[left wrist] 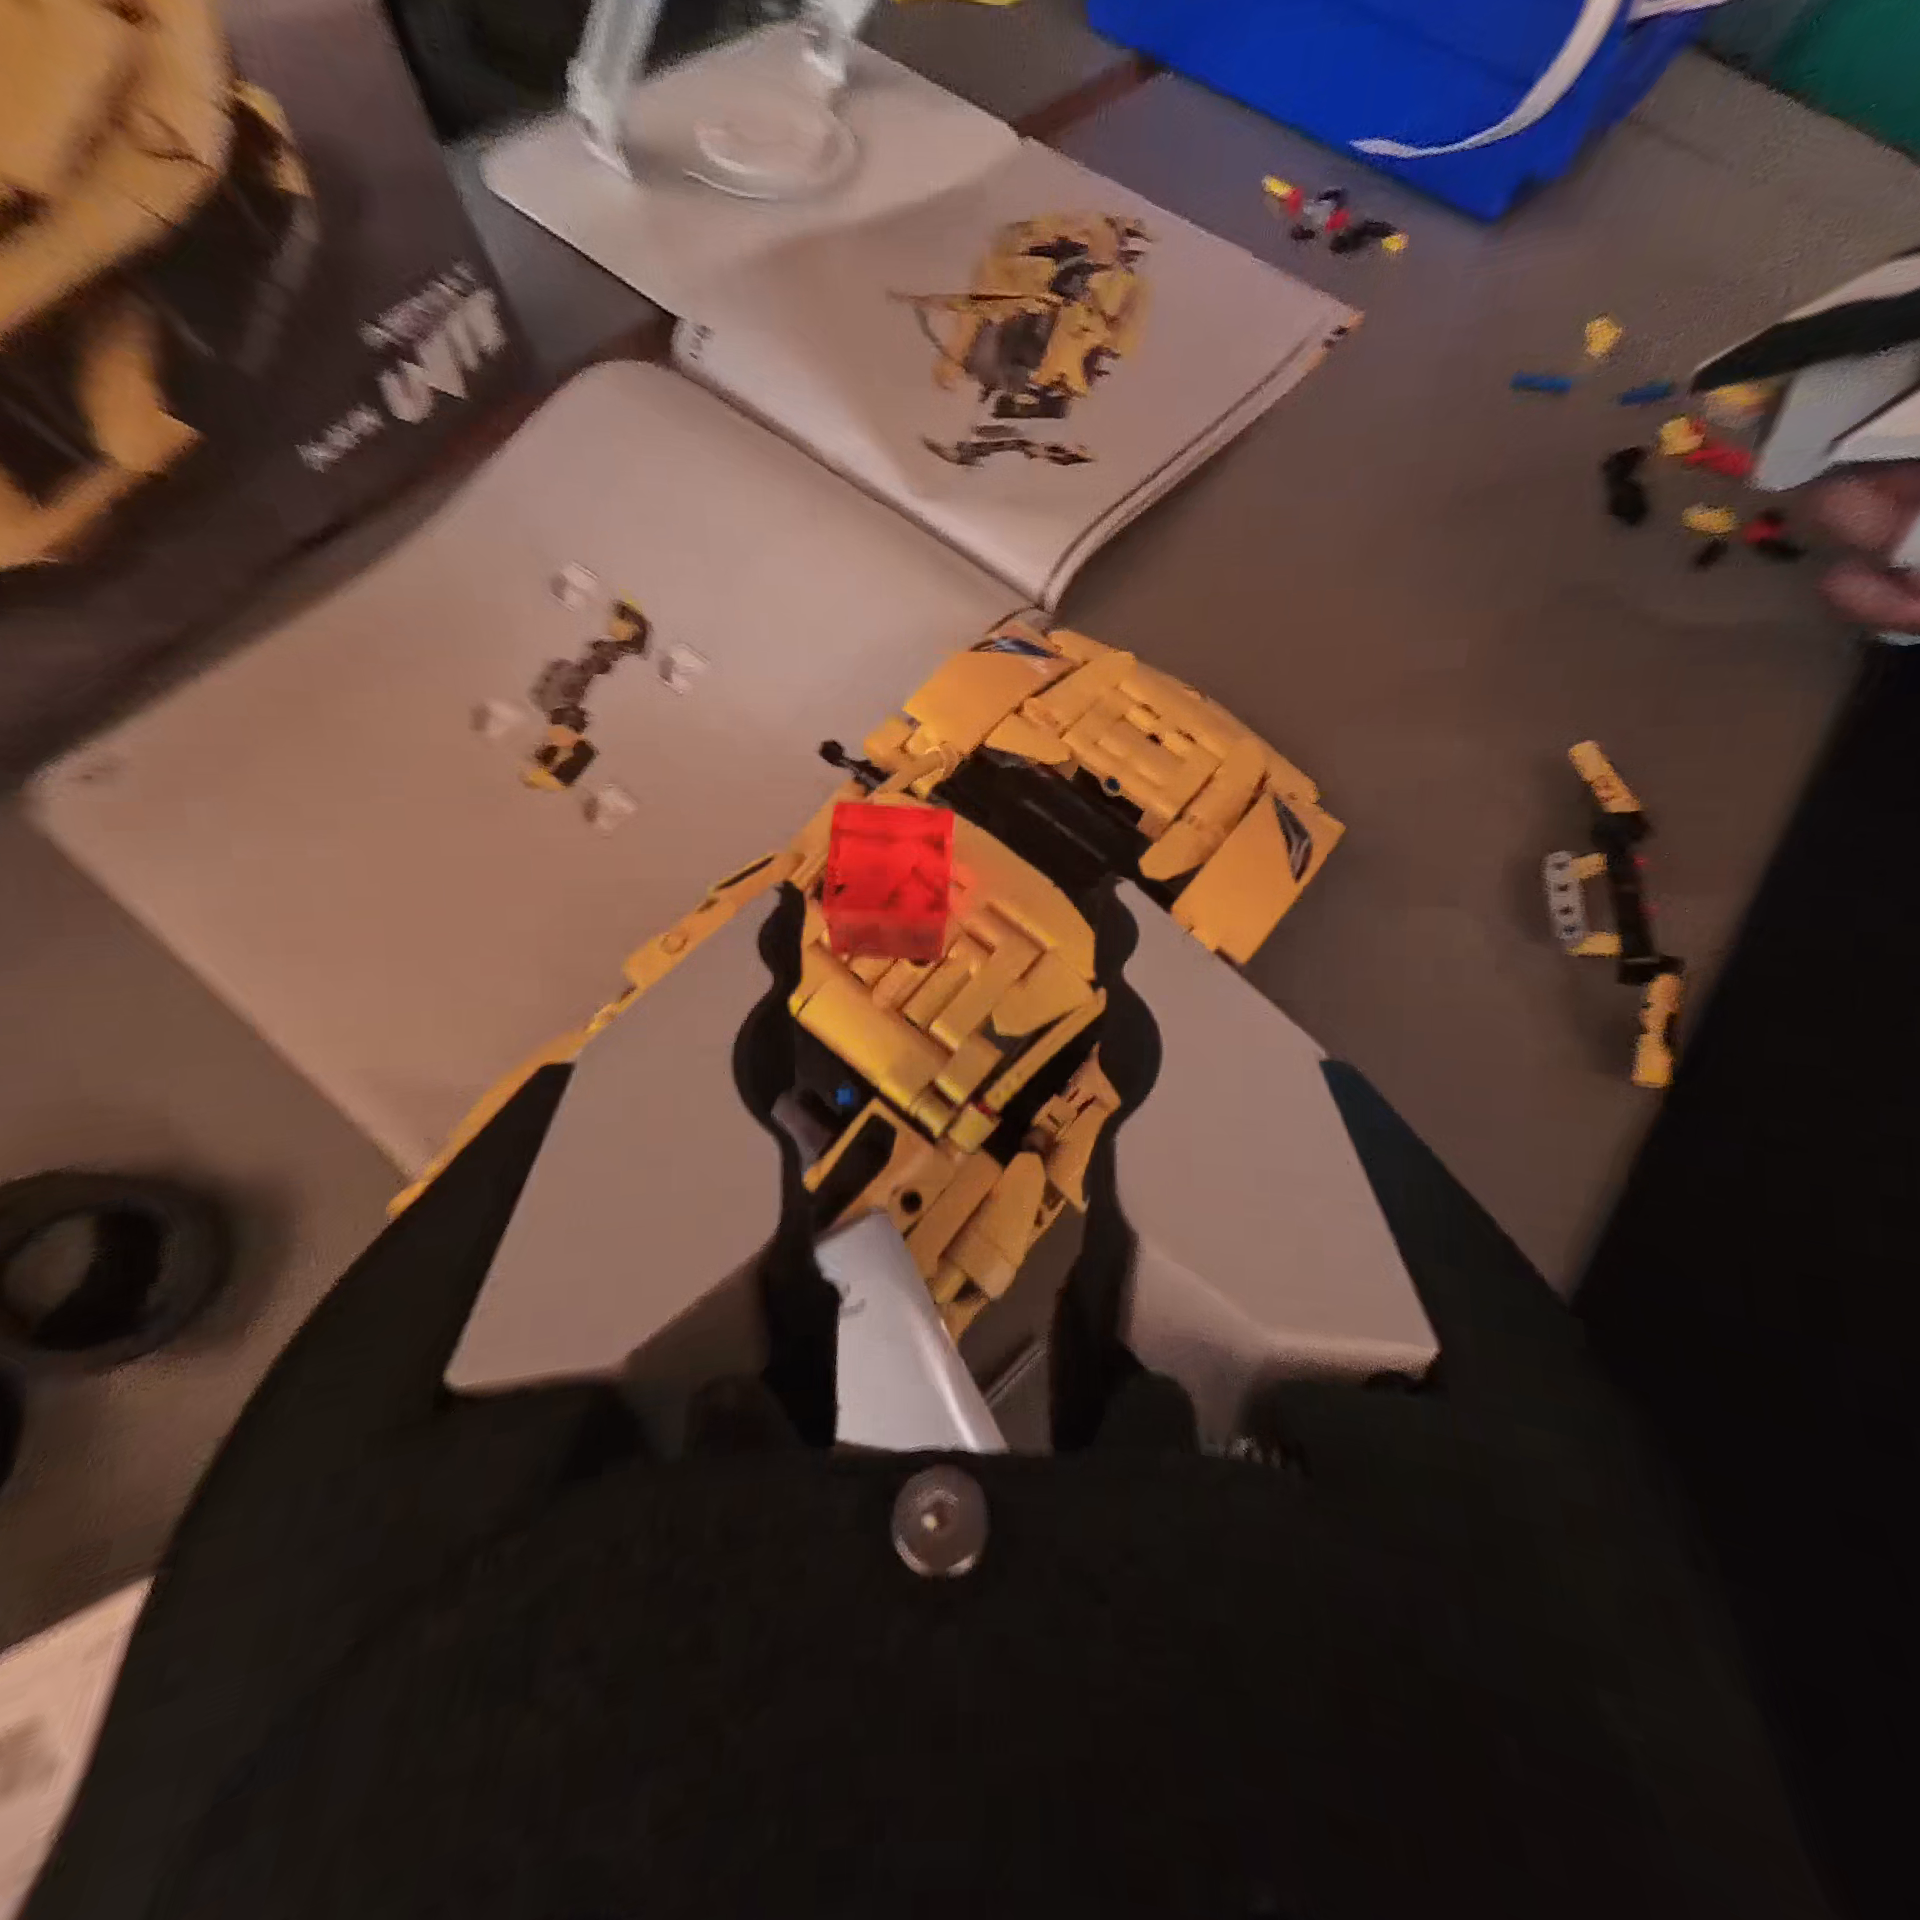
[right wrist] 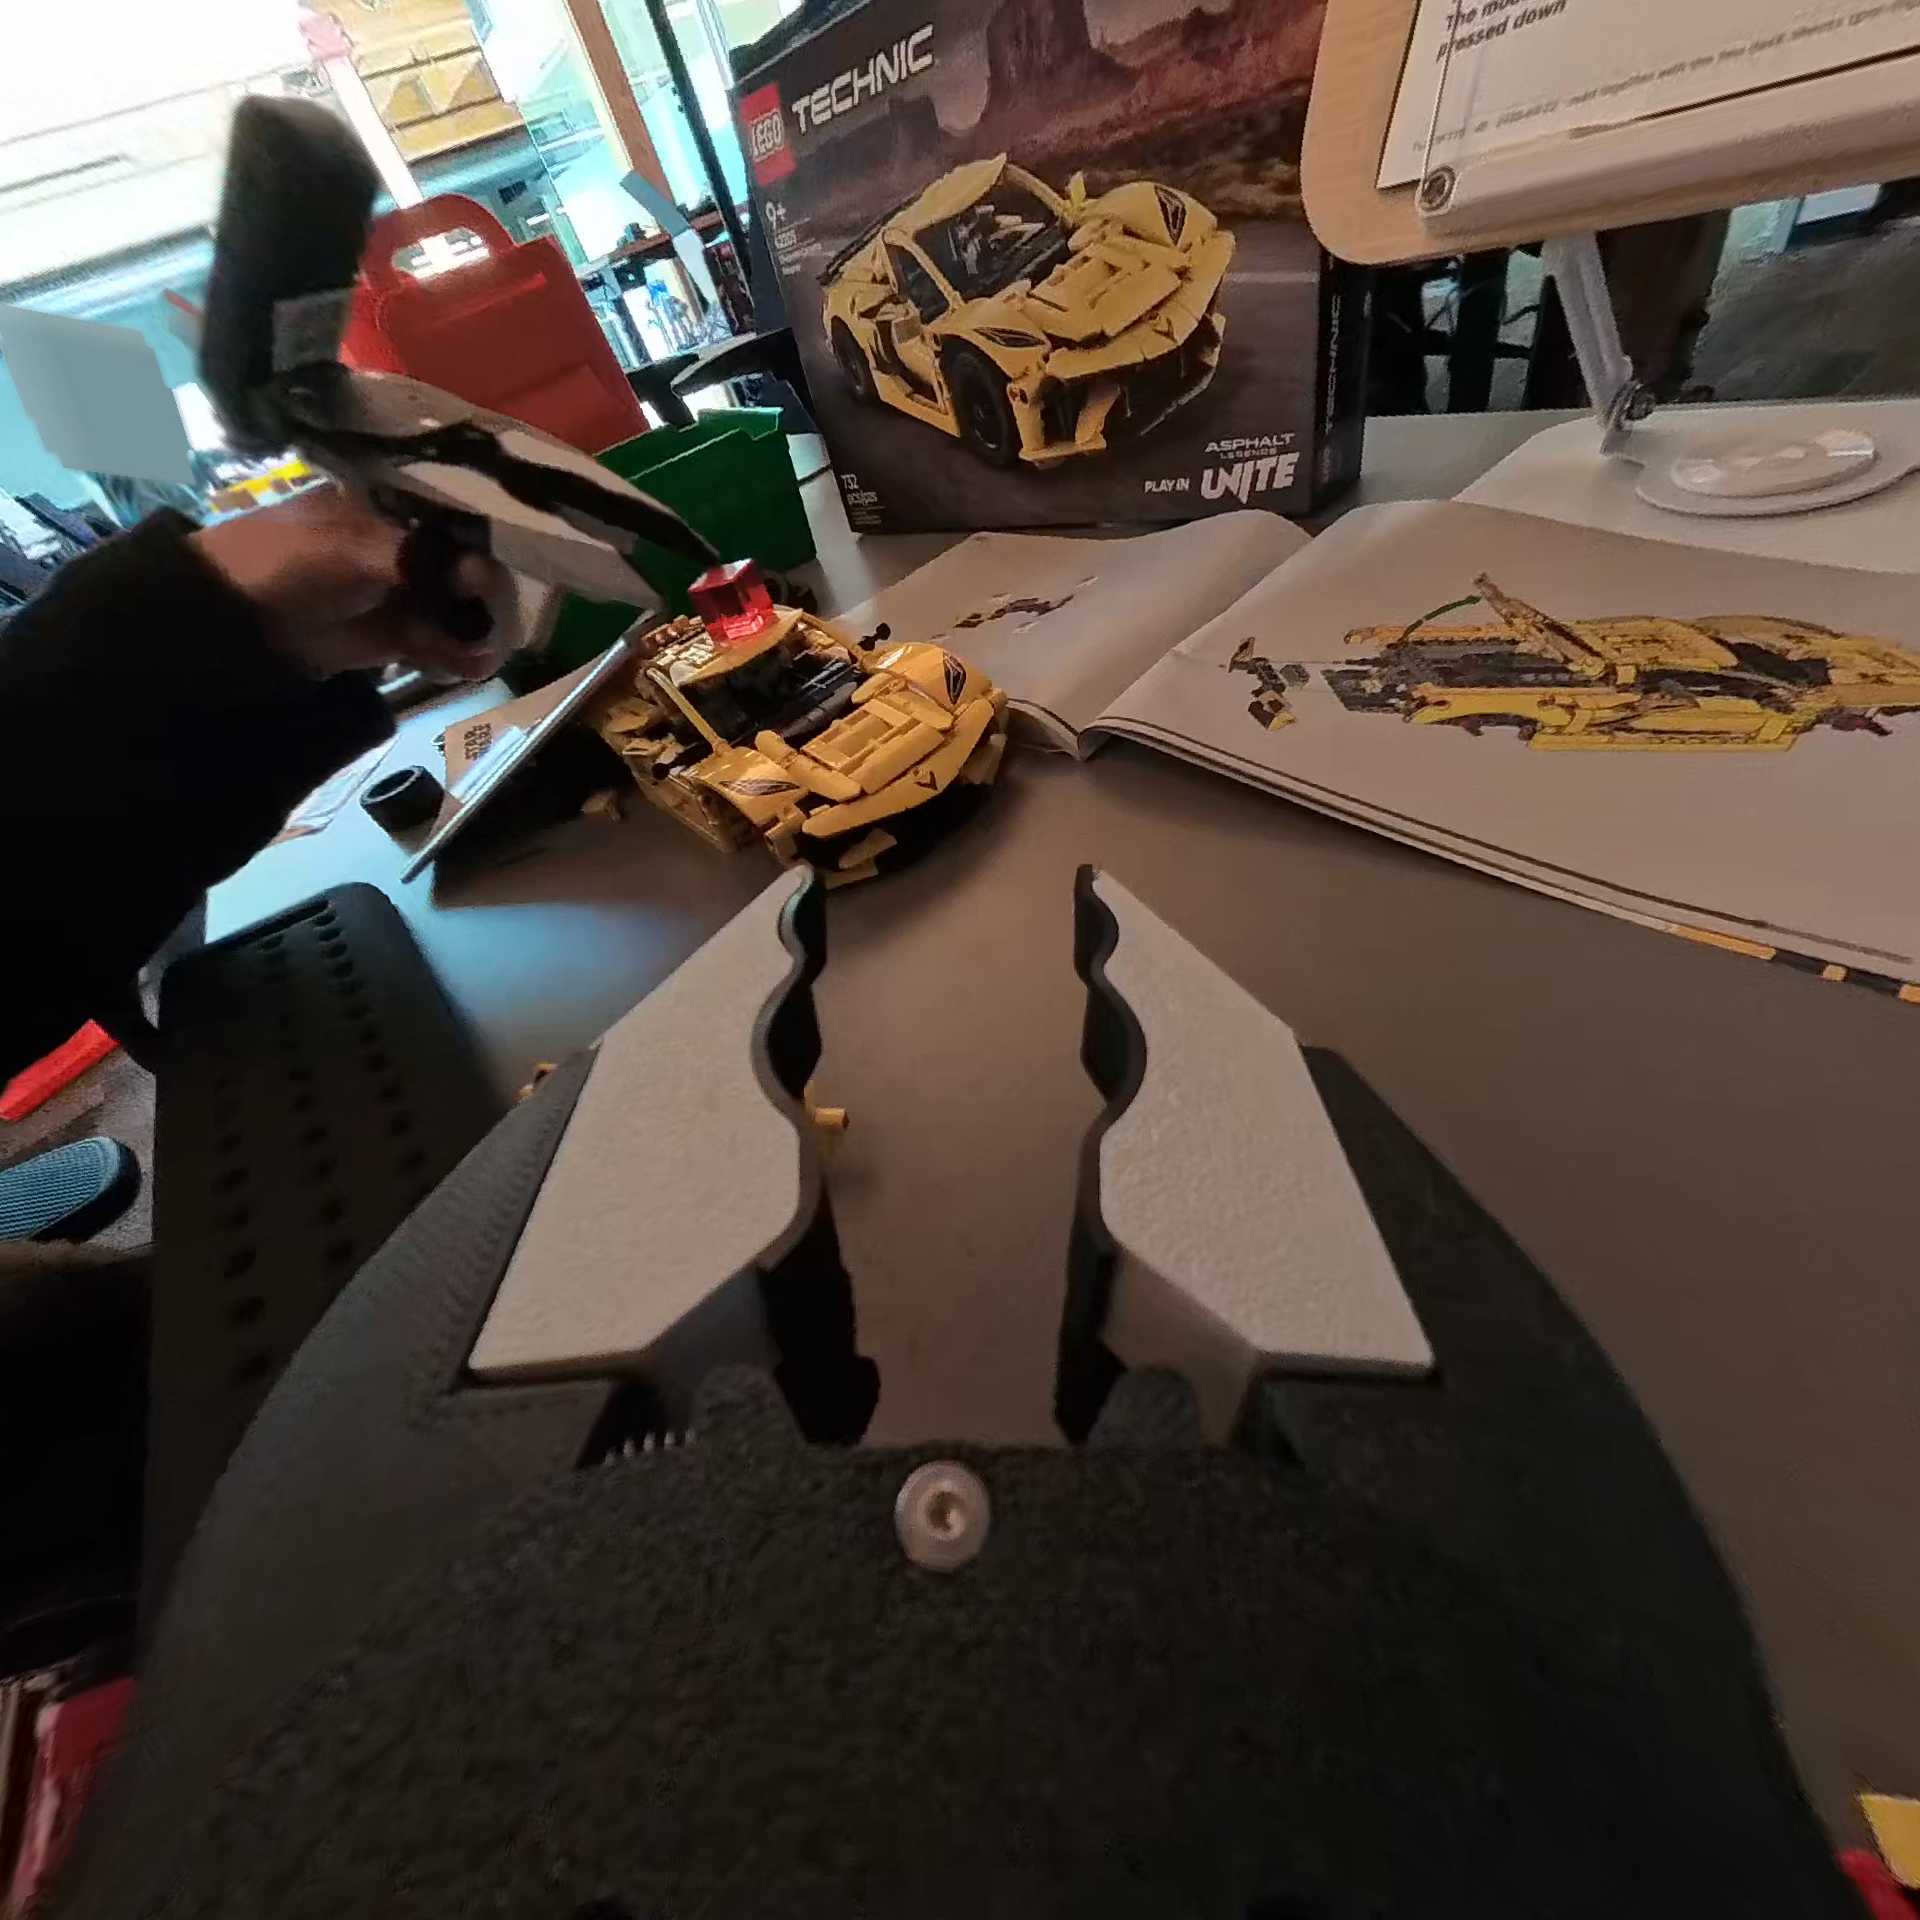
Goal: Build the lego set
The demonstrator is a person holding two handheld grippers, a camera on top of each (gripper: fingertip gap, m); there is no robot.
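- Your left gripper (left wrist: 940, 997), centre of the left wrist view, stands over the yellow Lego car (left wrist: 997, 935); its jaws are spread wide to either side of the roof, and whether they press on the body you cannot tell from here.
- A translucent red block (left wrist: 888, 881) sits on the car's roof, just beyond the fingertips; in the right wrist view it appears at centre left, directly below the left gripper's nose.
- Your right gripper (right wrist: 945, 914), lower centre of the right wrist view, is open and empty, low over bare table (right wrist: 1351, 1039) and well apart from the car (right wrist: 821, 727).
- The open instruction booklet (right wrist: 1455, 748) lies right of the car; loose pieces (left wrist: 1683, 468) lie at the right edge of the left wrist view.
- Risk: closing on the bodywork may, judging by its many thin panels, pop one loose; a skewed approach could knock the red block off.
- Risk: the car is unbraced, so a push from the left may slide it onto the booklet.
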